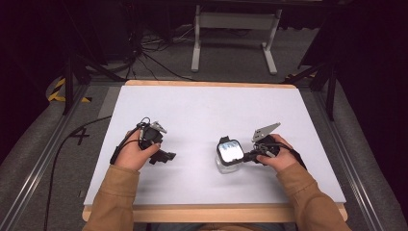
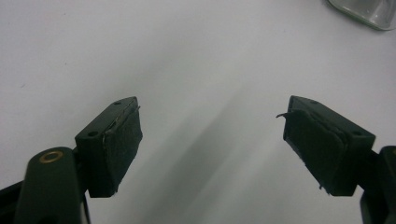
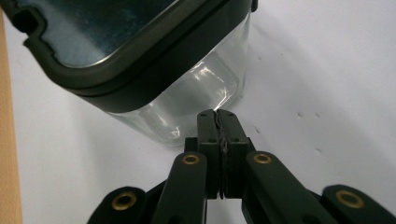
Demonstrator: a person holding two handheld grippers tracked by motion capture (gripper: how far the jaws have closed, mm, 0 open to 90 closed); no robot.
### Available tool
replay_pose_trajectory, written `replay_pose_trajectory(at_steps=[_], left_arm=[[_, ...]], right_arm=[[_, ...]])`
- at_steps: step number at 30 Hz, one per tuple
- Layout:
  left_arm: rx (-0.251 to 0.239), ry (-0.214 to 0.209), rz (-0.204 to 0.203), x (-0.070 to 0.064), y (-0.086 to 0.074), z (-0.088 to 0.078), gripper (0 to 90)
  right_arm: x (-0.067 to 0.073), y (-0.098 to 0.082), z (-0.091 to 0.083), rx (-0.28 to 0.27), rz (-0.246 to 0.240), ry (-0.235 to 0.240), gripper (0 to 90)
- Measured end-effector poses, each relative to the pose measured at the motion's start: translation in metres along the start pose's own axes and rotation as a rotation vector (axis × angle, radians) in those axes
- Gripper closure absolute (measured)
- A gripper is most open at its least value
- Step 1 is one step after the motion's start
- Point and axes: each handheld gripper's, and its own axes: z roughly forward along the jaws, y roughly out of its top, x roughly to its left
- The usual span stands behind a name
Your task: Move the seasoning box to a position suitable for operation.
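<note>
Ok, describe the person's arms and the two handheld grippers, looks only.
Both arms wear tan-brown sleeves. The left gripper is black, with two blocky jaws faced with dark, slightly frayed pads and a brass rivet at a joint. A black cable trails from it. The right gripper is black too, with brass-riveted linkage arms. Each carries a grey three-cornered plate on top.

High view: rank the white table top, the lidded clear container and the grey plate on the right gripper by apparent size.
1. White table top, by far the largest.
2. Lidded clear container.
3. Grey plate on the right gripper, smallest.
</note>
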Motion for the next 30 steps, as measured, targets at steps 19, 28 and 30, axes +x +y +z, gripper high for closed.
replay_pose_trajectory(at_steps=[19,28,30], left_arm=[[-0.048,-0.069,0.051,-0.015,0.019,0.007,20.4],[-0.099,-0.048,0.093,-0.028,0.042,0.001,33.9],[-0.162,-0.085,0.09,-0.036,0.05,-0.002,43.9]], right_arm=[[0.019,-0.001,0.007,0.027,-0.014,0.019,89.4],[0.018,-0.008,-0.012,-0.04,0.023,-0.023,85.3],[0.018,-0.013,-0.02,-0.061,0.042,-0.049,84.8]])
